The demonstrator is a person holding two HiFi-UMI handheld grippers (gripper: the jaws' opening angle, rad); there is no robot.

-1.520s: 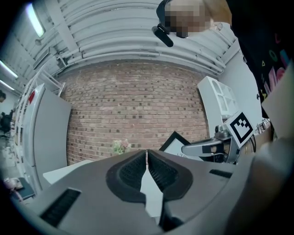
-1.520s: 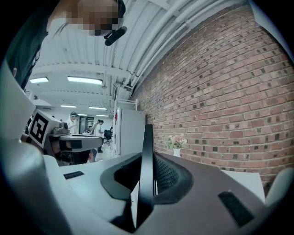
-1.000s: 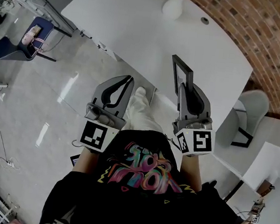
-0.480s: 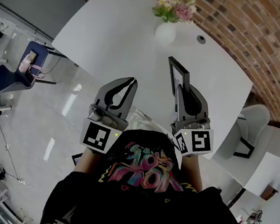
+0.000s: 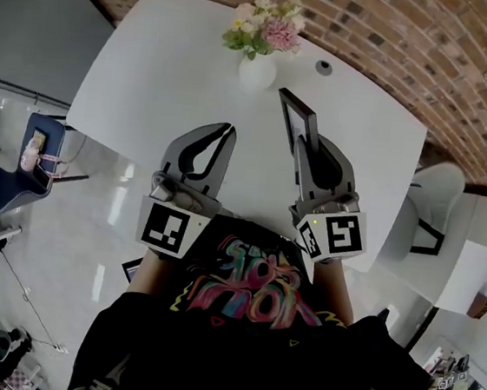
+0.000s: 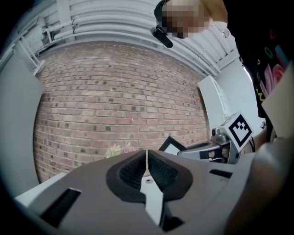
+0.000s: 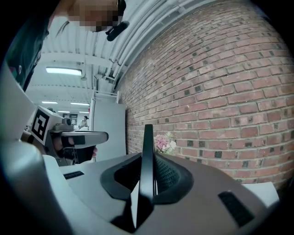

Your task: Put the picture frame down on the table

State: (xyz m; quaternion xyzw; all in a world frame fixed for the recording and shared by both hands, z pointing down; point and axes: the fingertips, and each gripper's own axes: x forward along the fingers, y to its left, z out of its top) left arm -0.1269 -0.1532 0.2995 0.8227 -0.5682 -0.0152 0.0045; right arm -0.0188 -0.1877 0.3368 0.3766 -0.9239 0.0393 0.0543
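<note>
Within right claw [image 5: 307,146] sits slim black picture frame [image 5: 294,117].

The right gripper [image 5: 308,146] hides the lower part of the picture frame [image 5: 295,119]

Office: white table [image 5: 152,74], chair [image 5: 441,182], brick wall [image 5: 436,37]

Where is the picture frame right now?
Head view, right of centre: picture frame clamped in the right gripper, over the white table, just right of the flower vase.
</note>
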